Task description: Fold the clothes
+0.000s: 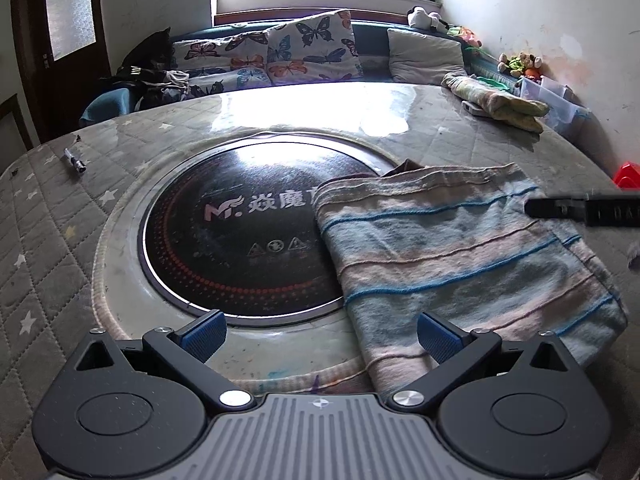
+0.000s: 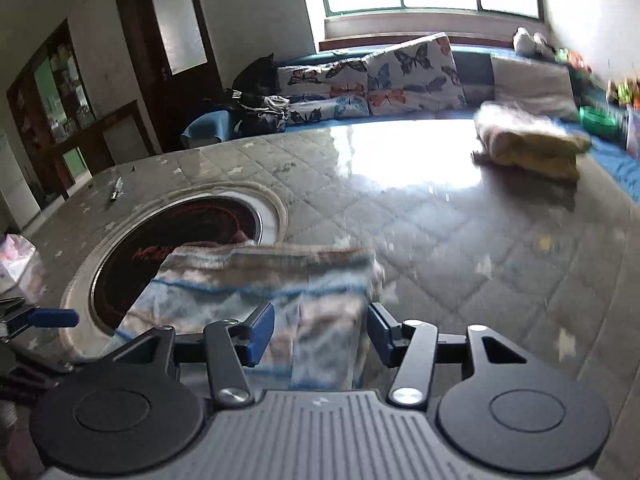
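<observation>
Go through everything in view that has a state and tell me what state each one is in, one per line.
Striped towel: folded, lying flat, partly over the cooktop.
Cooktop: no pot on it, part covered.
Left gripper: open, empty.
Right gripper: open, pads off the towel's edge.
Yellow cloth: bundled at the table's far side.
Door: shut.

folded cloths x2 | claws x2 | cushions x3

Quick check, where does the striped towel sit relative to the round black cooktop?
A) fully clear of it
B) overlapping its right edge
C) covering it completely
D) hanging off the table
B: the striped towel lies folded over the right edge of the cooktop, whose logo stays mostly visible.
</observation>
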`<state>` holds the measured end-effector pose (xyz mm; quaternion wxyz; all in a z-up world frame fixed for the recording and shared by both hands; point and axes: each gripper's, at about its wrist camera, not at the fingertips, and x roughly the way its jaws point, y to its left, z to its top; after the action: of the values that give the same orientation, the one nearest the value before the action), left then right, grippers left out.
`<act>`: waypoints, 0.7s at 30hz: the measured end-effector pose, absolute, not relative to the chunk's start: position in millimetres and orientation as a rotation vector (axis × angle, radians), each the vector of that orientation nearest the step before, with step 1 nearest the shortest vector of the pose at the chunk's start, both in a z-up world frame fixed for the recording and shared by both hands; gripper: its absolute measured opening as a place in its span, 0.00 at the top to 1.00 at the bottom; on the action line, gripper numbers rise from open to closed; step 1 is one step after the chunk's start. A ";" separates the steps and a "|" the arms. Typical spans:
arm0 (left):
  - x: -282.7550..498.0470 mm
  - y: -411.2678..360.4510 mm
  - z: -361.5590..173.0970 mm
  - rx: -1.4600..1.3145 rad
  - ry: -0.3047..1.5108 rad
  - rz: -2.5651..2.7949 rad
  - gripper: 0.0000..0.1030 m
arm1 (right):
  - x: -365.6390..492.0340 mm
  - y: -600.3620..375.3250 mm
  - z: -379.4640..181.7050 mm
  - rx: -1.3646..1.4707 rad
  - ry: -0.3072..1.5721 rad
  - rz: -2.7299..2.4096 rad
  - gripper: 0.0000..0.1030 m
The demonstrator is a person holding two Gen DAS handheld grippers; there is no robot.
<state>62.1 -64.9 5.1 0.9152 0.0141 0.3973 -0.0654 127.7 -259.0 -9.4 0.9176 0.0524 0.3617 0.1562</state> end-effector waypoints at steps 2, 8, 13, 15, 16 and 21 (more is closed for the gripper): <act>63.0 -66.7 6.1 0.022 0.816 -0.147 0.00 | 123.6 -264.2 -15.6 0.142 0.762 0.319 0.49; 64.5 -71.9 5.8 0.008 0.820 -0.188 0.04 | 116.6 -268.9 -29.8 0.230 0.787 0.338 0.46; 68.7 -73.1 0.3 -0.016 0.847 -0.209 0.22 | 115.2 -268.0 -31.2 0.244 0.774 0.325 0.47; 69.6 -73.1 -0.8 -0.030 0.852 -0.220 0.24 | 114.2 -267.4 -31.9 0.256 0.772 0.334 0.48; 69.7 -73.6 -0.8 -0.032 0.851 -0.222 0.25 | 113.5 -267.0 -32.2 0.261 0.773 0.341 0.50; 69.8 -75.2 -1.6 -0.032 0.848 -0.237 0.25 | 109.3 -267.8 -33.4 0.305 0.781 0.365 0.69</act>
<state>69.8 -75.2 -1.6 0.9046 -0.0153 0.4103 -0.1145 109.3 -267.8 -33.4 0.8973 0.1472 0.3770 0.1761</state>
